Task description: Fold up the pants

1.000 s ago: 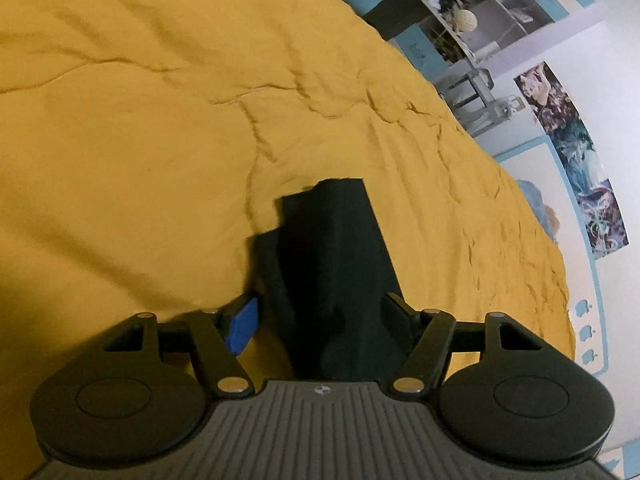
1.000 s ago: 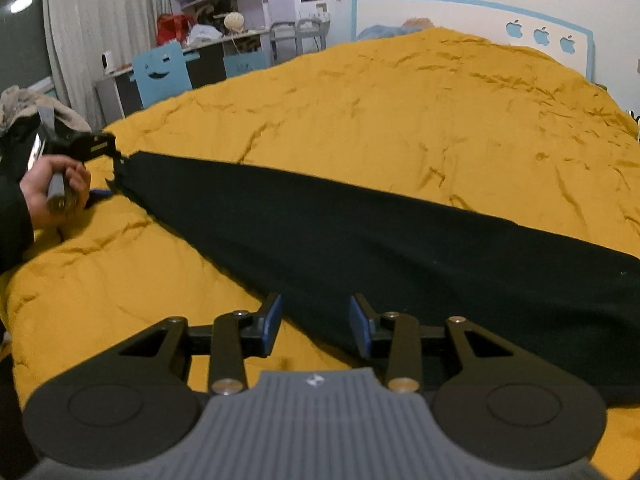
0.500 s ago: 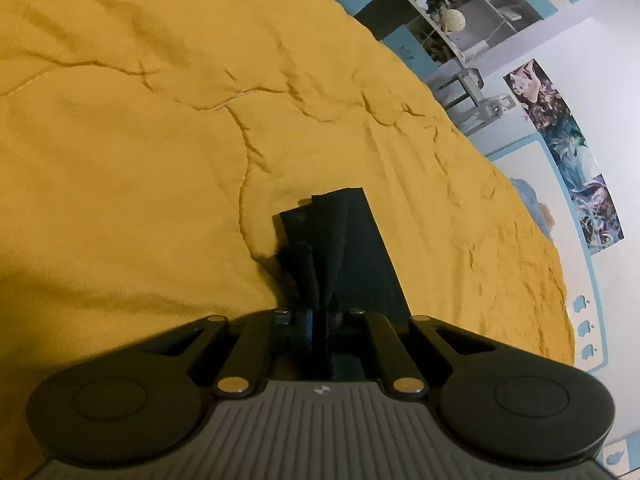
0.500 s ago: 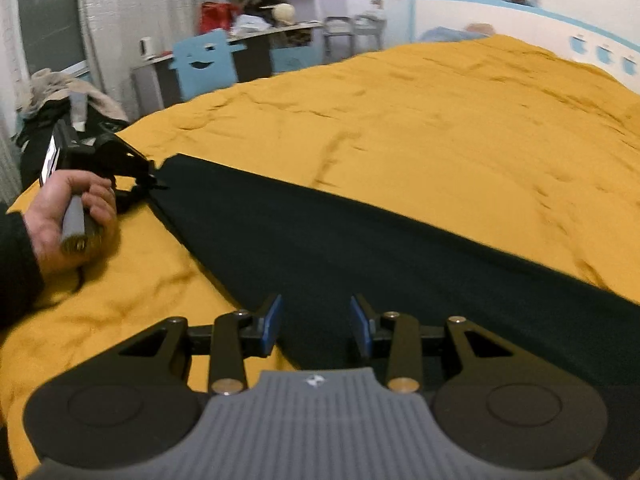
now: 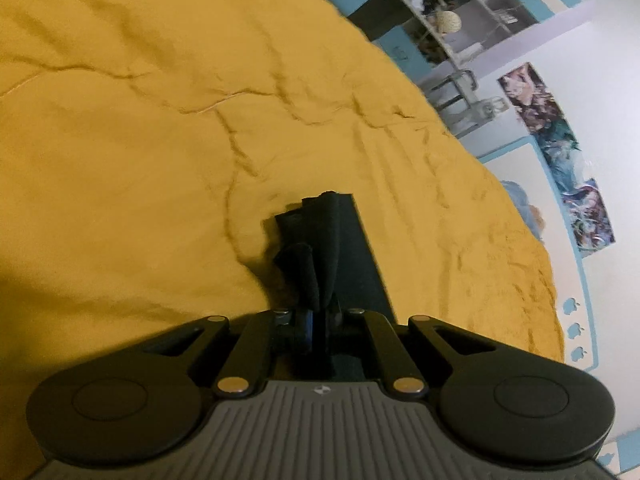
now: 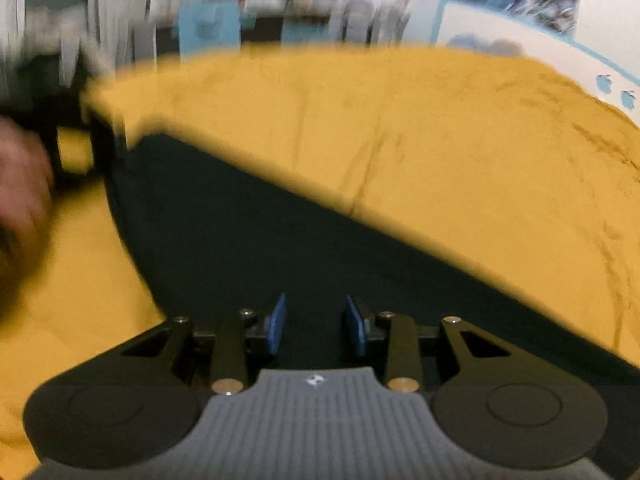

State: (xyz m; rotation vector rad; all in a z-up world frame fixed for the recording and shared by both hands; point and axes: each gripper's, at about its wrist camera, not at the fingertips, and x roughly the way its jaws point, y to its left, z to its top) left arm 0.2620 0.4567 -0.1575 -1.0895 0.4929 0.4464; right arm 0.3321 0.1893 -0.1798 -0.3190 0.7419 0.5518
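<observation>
Black pants (image 6: 256, 240) lie stretched across a yellow bedspread (image 6: 440, 140). In the left wrist view my left gripper (image 5: 318, 320) is shut on one end of the pants (image 5: 324, 236), whose cloth bunches up between the fingers. In the right wrist view my right gripper (image 6: 316, 326) is open, its blue pads just above the middle of the pants. The left gripper and the hand holding it (image 6: 24, 184) show blurred at the far left end of the pants.
The yellow bedspread (image 5: 140, 152) fills most of both views. A blue chair (image 6: 208, 28), desk and shelves (image 5: 472, 12) stand past the bed's far edge. A white and blue headboard wall with posters (image 5: 568, 160) lies to the right.
My left gripper shut on the end of the pants. My right gripper moved forward over the pants toward the left hand and stayed open; its view is now blurred.
</observation>
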